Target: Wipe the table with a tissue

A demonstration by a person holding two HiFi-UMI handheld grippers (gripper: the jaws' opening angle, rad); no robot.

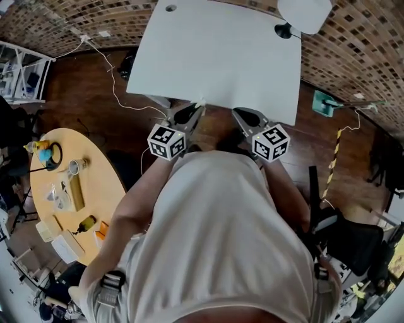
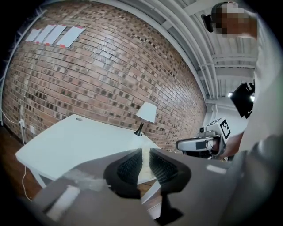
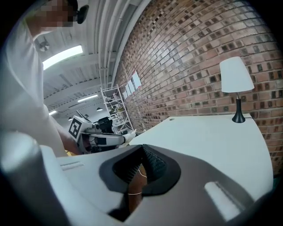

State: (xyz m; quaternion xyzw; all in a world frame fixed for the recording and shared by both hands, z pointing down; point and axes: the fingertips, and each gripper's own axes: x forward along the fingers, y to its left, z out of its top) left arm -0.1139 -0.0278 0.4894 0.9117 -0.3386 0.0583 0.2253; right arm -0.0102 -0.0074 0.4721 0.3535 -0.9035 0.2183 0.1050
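Evidently the wiping has not begun: both grippers hang at the near edge of the white desk (image 1: 214, 57), low in the middle of the head view. The left gripper (image 1: 197, 108) has its jaws closed to a narrow slit on a pale strip that looks like the tissue (image 2: 144, 164); only a small white tuft shows past the tips. The right gripper (image 1: 240, 113) has its jaws drawn together at the tips, with nothing between them.

With so little tissue showing, the bare jaw tips may scrape the desk instead of the paper, or the tissue may pull free once it is pressed and dragged. A wide sweep toward the upper right corner could knock the lamp (image 1: 305, 14).

No readable writing appears. The cubes carry only black-and-white square markers, and the sheets on the brick wall (image 2: 55, 34) are too small to read.
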